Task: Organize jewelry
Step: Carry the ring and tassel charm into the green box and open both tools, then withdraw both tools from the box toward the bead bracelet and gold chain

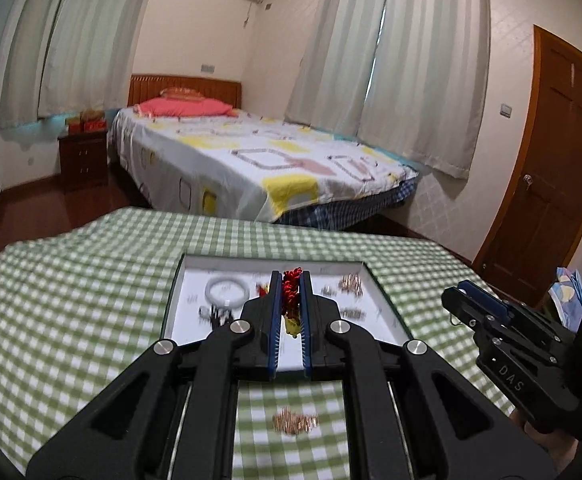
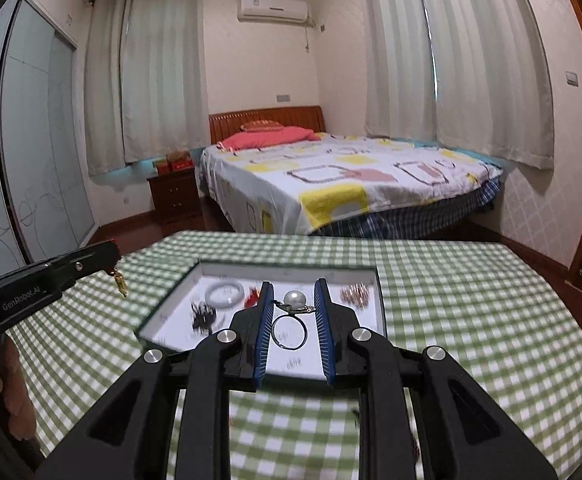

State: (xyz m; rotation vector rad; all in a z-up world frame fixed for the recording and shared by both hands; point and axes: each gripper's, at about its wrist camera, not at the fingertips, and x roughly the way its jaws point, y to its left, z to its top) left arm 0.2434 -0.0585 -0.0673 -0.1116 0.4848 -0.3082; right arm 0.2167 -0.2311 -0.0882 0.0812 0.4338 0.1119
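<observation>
Looking forward and a bit down along each gripper's two fingers, close above the green checked table [image 1: 71, 300]. Left view from the left side, right view from the right. Both sharing the white tray [image 2: 375, 320], the bed [image 1: 251, 160] (far back) and the curtains [image 2: 471, 80].

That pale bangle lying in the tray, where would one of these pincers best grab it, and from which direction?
The pale bangle lies flat on the tray floor, so probably from straight above, one finger inside the hoop and one outside, pinching the rim. Its near arc seems best: the dark cluster sits to the near left, the red piece to the right.
</observation>
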